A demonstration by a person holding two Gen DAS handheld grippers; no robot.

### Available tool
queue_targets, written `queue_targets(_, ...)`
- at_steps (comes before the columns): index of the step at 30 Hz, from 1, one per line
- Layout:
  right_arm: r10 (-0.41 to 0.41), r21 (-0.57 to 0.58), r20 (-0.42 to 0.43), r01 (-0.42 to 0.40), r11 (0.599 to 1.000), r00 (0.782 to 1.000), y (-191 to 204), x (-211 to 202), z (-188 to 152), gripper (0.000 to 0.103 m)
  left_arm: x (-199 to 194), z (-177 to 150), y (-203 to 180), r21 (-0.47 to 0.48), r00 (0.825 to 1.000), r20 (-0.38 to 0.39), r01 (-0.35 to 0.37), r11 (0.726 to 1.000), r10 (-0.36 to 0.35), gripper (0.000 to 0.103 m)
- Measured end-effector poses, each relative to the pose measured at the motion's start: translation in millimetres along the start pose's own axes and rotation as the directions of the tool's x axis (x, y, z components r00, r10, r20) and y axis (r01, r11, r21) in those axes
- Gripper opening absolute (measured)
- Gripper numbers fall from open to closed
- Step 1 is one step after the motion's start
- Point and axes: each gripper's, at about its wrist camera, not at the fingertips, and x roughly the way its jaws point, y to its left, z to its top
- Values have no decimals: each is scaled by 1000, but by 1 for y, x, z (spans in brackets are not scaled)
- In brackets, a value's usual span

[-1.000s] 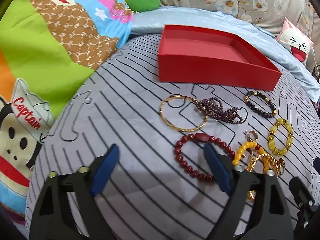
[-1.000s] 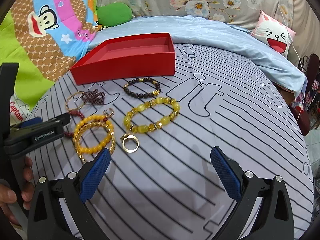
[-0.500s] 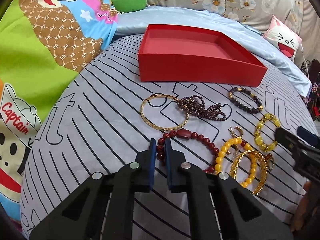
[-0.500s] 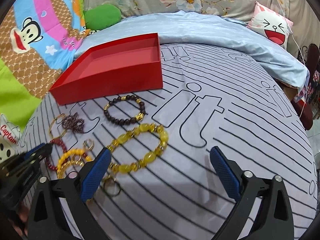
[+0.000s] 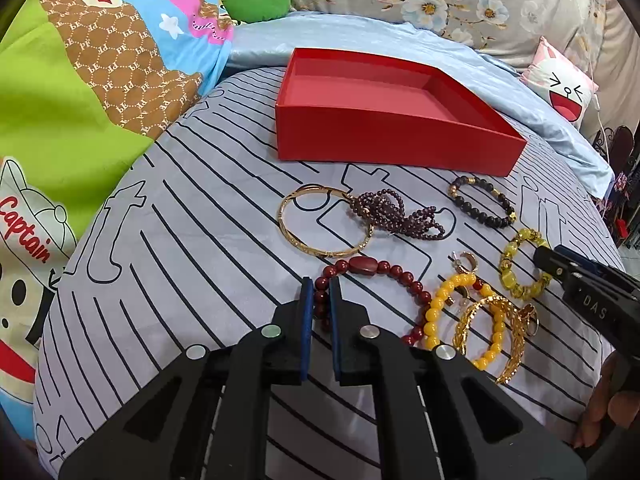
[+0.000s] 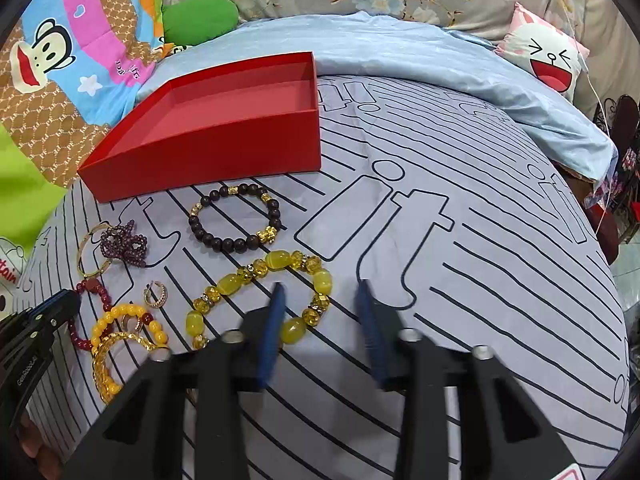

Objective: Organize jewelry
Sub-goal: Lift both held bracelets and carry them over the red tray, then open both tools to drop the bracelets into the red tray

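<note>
1. Furthest left of the jewelry, in front of the red box [image 5: 392,140], lies the gold bangle [image 5: 325,222]: rigid and thin, likely slippery, so it is best taken across its rim.
2. Nearer than the box and just below that bangle, the left gripper [image 5: 319,312] has its blue pads pinched on the red bead bracelet [image 5: 362,270] at the strand's left side (a good spot, since the beads give the pads something to bite).
3. That bracelet looks light and floppy; it should dangle once lifted, and its far side touches the yellow bead bracelet [image 5: 460,312], which may drag along.
4. Right of it, well in front of the box, the right gripper [image 6: 322,320] stands with fingers apart astride the chunky yellow stone bracelet [image 6: 260,296], whose smooth beads look heavier and could roll.
</note>
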Motion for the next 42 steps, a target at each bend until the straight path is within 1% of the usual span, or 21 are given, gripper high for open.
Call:
queue_targets(1,10,8,-6,-10,1000,1000,-2,-1,0,9,-2,-1,0,-1,1000,1,2,1000,-2,7)
queue_targets(3,30,28,-14,-30,999,999,-6,-4,-1,9,-6,-1,1,-4,1000,6,8,1000,-8,7)
queue_targets(6,45,38,-4,-45,998,999,-10,-13,-1,9,-18,2,3,-1,1000,25,12,1000,-12,7)
queue_targets(10,50,17,29,-50,999,998,-9,-31,4,9,-31,10,6,-4,999,37,30,1000,-30,7)
queue_targets(14,67,-18,59,-66,998,996,-6,-49,16,9,-48,25,9,10,997,63,51,999,-52,7)
queue_targets(16,75,-42,75,-72,997,994,-3,-56,26,9,-56,37,9,25,995,75,68,997,-70,7)
queue_targets(18,86,-69,98,-79,994,992,-1,-65,41,9,-63,51,8,47,993,93,69,997,-73,7)
queue_targets(21,106,-105,130,-93,990,986,5,-72,66,9,-70,78,5,71,988,132,76,995,-85,7)
queue_targets(24,143,-126,150,-125,984,978,9,-73,101,9,-70,112,1,85,979,158,116,990,-129,7)
queue_targets(25,158,-127,152,-140,982,976,10,-72,110,9,-67,126,-1,94,976,165,126,988,-141,7)
queue_targets(27,202,-140,152,-182,973,968,16,-63,140,9,-58,149,-6,106,973,175,135,985,-153,8)
queue_targets(28,217,-150,154,-194,969,964,19,-57,154,9,-48,167,-10,117,971,175,144,983,-163,8)
queue_targets(29,227,-158,155,-203,966,961,23,-53,164,9,-43,175,-12,120,970,176,146,982,-166,8)
queue_targets(31,262,-165,154,-237,957,953,30,-39,187,9,-23,199,-17,129,971,167,150,980,-170,8)
queue_targets(34,337,-149,132,-317,937,932,38,-7,222,9,7,228,-23,132,972,158,157,979,-177,8)
queue_targets(35,345,-146,125,-327,934,930,41,1,229,9,20,237,-24,131,971,144,175,976,-193,8)
queue_targets(37,362,-142,99,-347,927,927,46,23,242,9,43,249,-24,122,971,120,194,973,-209,8)
queue_targets(39,377,-134,51,-367,920,925,51,51,254,9,67,258,-20,112,968,92,223,968,-234,8)
queue_targets(41,376,-120,-3,-374,920,927,53,80,260,9,96,265,-15,90,969,47,240,967,-244,8)
queue_targets(42,364,-118,-24,-364,924,931,54,92,262,9,107,266,-14,82,971,31,235,969,-238,8)
